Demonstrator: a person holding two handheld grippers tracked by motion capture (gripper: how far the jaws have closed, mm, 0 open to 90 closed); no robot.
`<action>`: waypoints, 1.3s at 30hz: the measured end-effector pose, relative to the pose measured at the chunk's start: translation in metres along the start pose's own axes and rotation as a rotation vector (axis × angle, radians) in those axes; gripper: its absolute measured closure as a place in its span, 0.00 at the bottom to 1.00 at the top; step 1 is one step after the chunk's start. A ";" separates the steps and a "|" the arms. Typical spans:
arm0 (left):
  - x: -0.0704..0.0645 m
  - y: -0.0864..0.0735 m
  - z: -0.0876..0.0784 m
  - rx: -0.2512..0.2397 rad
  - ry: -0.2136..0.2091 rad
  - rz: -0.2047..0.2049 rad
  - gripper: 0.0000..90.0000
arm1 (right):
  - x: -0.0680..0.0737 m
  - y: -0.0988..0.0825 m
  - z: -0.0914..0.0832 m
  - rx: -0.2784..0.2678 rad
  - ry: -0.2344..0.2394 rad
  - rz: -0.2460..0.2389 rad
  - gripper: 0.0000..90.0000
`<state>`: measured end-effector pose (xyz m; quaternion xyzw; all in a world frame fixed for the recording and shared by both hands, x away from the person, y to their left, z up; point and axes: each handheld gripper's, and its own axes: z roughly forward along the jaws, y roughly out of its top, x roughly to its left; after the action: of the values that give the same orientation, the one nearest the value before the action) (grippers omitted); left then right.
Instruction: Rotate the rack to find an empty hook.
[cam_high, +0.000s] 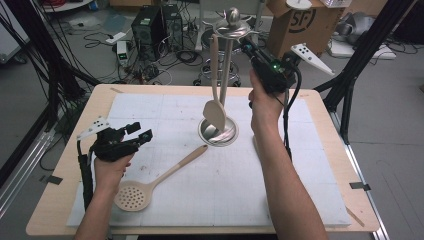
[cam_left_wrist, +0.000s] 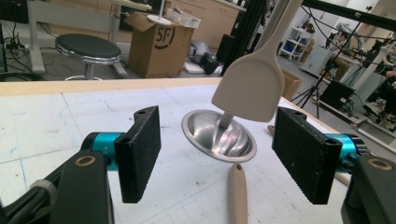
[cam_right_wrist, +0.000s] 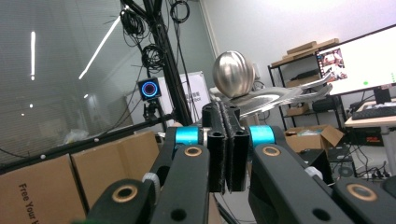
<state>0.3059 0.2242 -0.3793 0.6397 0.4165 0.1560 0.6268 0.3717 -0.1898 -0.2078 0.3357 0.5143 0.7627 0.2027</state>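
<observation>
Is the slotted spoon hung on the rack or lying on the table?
Lying flat on the table: the slotted spoon rests beside the rack's base.

— What's your table (cam_high: 60, 200) carrying?
— You've got a white gridded mat (cam_high: 280, 200) covering its wooden top. On the mat lies a beige slotted spoon (cam_high: 150, 182), and the steel utensil stand (cam_high: 218, 131) sits on its round base.

A white gridded mat (cam_high: 165, 115) covered most of a light wooden table (cam_high: 70, 165). On the floor beyond the table, at eleven o'clock, stood a black computer tower (cam_high: 147, 25) among tangled cables. At twelve o'clock was a round black stool (cam_left_wrist: 88, 48). At one o'clock sat an open cardboard box (cam_high: 300, 22) printed with the letters SF.
</observation>
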 end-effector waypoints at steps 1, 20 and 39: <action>0.000 0.000 0.000 -0.001 0.001 -0.002 0.37 | 0.002 0.000 0.000 0.000 0.002 -0.001 0.99; 0.000 -0.001 0.001 0.009 0.016 0.000 0.38 | 0.018 -0.009 0.013 0.025 0.036 -0.024 0.99; 0.002 0.000 -0.003 -0.005 0.019 -0.006 0.39 | -0.035 0.004 -0.011 -0.051 -0.063 0.096 0.99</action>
<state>0.3047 0.2276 -0.3791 0.6352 0.4240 0.1611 0.6251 0.3884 -0.2211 -0.2169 0.3787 0.4712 0.7735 0.1904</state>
